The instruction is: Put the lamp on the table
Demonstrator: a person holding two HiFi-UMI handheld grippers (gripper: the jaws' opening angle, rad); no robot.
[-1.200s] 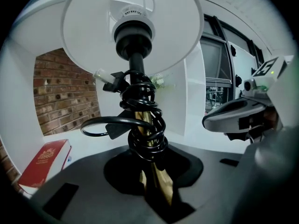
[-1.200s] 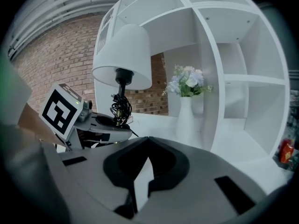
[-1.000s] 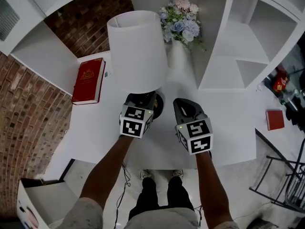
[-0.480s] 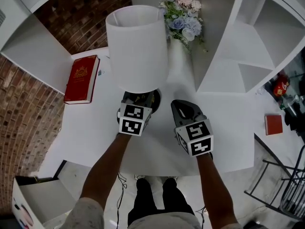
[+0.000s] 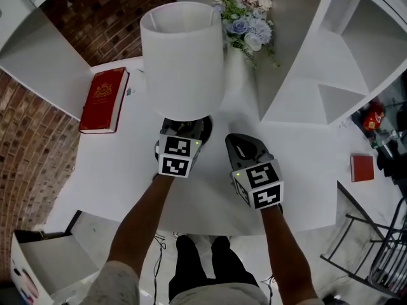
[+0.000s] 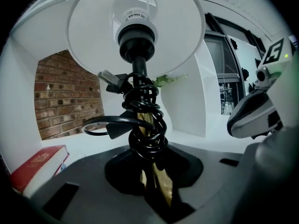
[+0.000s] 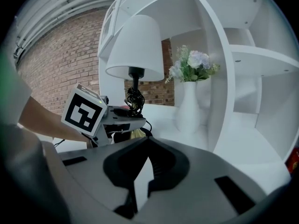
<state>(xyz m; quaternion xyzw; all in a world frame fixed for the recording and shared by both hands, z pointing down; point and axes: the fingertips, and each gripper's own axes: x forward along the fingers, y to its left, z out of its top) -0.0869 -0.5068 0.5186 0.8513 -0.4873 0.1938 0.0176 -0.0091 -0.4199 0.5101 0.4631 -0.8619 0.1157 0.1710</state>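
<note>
The lamp [image 5: 182, 59] stands upright over the white surface [image 5: 127, 164], its brass stem, wound with black cord [image 6: 145, 125], pinched low by the left claw [image 6: 150, 171]. Whether the base bears on the surface cannot be told. It is best lowered straight, clear of the vase [image 5: 235, 75], and released only once flat. The right claw [image 5: 245, 146] is pressed together, empty. The red book [image 5: 102, 100] bears an unreadable gold emblem.

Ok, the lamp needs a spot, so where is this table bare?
Bare table lies between the red book and the lamp, and along the front edge right of the right gripper, before the shelf unit. The back is crowded: the vase stands close beside the shelf unit.
</note>
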